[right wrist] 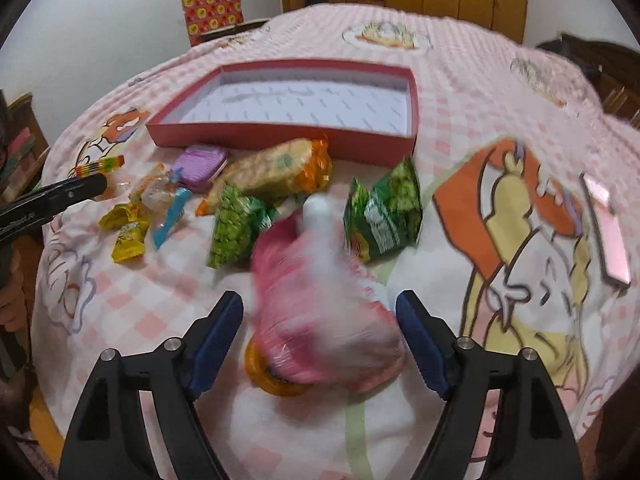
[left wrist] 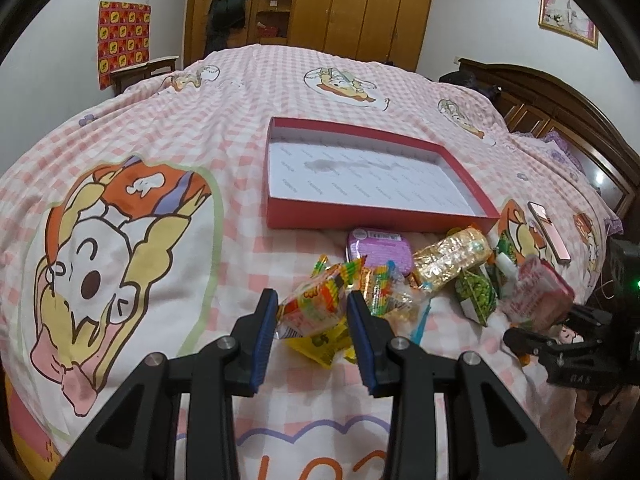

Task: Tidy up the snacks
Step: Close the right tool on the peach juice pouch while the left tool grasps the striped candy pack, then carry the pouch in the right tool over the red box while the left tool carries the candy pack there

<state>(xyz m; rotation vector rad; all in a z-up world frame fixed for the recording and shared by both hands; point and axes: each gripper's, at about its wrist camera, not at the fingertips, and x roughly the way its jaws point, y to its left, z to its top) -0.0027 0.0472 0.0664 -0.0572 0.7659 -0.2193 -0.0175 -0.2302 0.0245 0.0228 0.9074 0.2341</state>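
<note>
The snacks lie in a pile on the bed [left wrist: 168,120], just in front of the red box [left wrist: 360,220]. The left hand-held gripper [left wrist: 312,300] squeezes a bright candy packet [left wrist: 316,300] between its blue pads. The right hand-held gripper [right wrist: 320,316] is let go, its jaws wide apart around a blurry pink pouch [right wrist: 320,312] without touching it. Two green pea bags [right wrist: 384,212] lie nearby.

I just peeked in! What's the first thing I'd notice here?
The big red box lying empty on the pink checked bedspread, with a heap of bright snacks just in front of it. The left gripper pinches a rainbow candy packet, and a blurry pink pouch sits between the right gripper's open jaws.
</note>
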